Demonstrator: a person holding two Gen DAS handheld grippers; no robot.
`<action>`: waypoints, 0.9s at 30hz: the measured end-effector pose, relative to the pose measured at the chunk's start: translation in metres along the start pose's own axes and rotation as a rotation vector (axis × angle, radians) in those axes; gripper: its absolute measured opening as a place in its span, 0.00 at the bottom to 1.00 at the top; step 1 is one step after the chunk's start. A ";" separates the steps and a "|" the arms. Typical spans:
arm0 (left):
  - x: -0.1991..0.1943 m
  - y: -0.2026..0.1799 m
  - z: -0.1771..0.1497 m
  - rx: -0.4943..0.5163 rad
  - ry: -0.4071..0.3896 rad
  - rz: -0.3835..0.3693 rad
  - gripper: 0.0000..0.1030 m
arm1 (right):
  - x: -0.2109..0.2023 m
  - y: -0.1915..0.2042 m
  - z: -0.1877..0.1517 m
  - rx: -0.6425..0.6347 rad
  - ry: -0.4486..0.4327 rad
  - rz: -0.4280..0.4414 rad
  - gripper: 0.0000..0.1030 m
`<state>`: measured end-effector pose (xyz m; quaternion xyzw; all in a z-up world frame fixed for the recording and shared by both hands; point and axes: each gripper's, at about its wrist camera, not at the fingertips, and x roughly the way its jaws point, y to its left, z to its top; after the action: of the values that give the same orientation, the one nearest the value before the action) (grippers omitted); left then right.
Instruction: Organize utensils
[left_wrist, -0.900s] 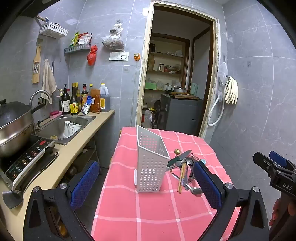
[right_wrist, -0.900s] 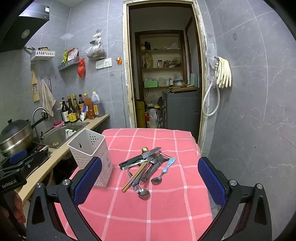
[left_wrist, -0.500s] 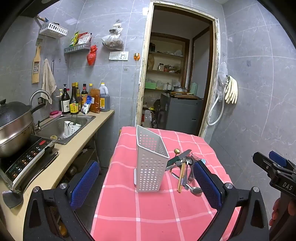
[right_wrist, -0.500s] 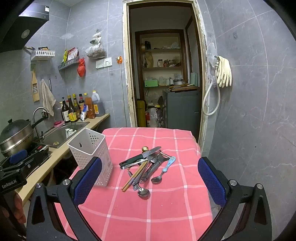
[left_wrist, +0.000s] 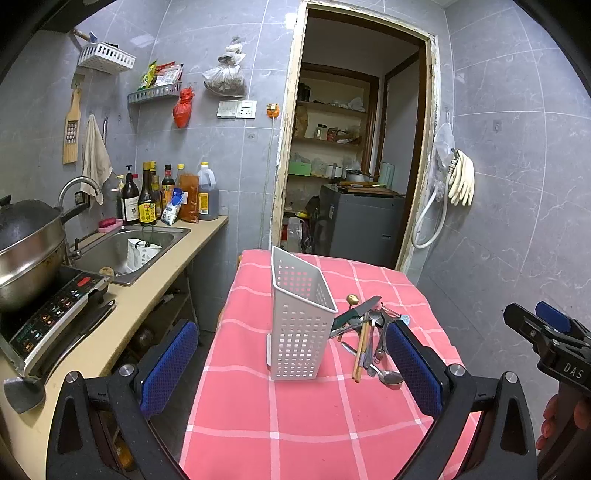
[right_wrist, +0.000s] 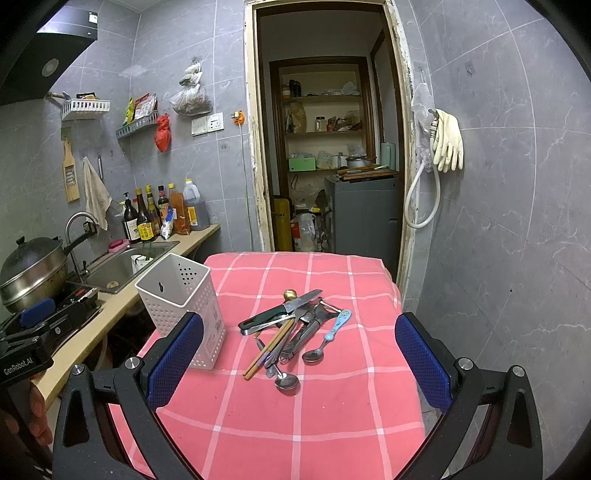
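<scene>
A white perforated utensil holder stands upright on the pink checked tablecloth; it also shows in the right wrist view. To its right lies a pile of utensils: a green-handled knife, wooden chopsticks, several spoons and a blue-handled spoon. The pile also shows in the left wrist view. My left gripper is open and empty, short of the holder. My right gripper is open and empty, short of the pile.
A counter runs along the left with a sink, an induction hob, a lidded pot and bottles. An open doorway lies behind the table. A grey tiled wall is on the right.
</scene>
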<state>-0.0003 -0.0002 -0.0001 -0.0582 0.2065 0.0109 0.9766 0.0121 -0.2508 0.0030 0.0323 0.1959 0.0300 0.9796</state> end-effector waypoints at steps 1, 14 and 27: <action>0.000 0.000 0.000 0.000 0.001 0.001 0.99 | 0.000 0.000 0.000 0.000 0.000 0.000 0.99; 0.000 0.000 0.000 0.000 0.002 0.001 0.99 | 0.001 0.000 -0.001 0.000 0.002 0.000 0.99; 0.000 0.000 0.000 0.001 0.003 0.001 0.99 | 0.002 0.000 -0.001 0.001 0.004 0.000 0.99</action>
<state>0.0000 -0.0004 -0.0001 -0.0574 0.2079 0.0111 0.9764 0.0138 -0.2503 0.0016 0.0327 0.1979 0.0300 0.9792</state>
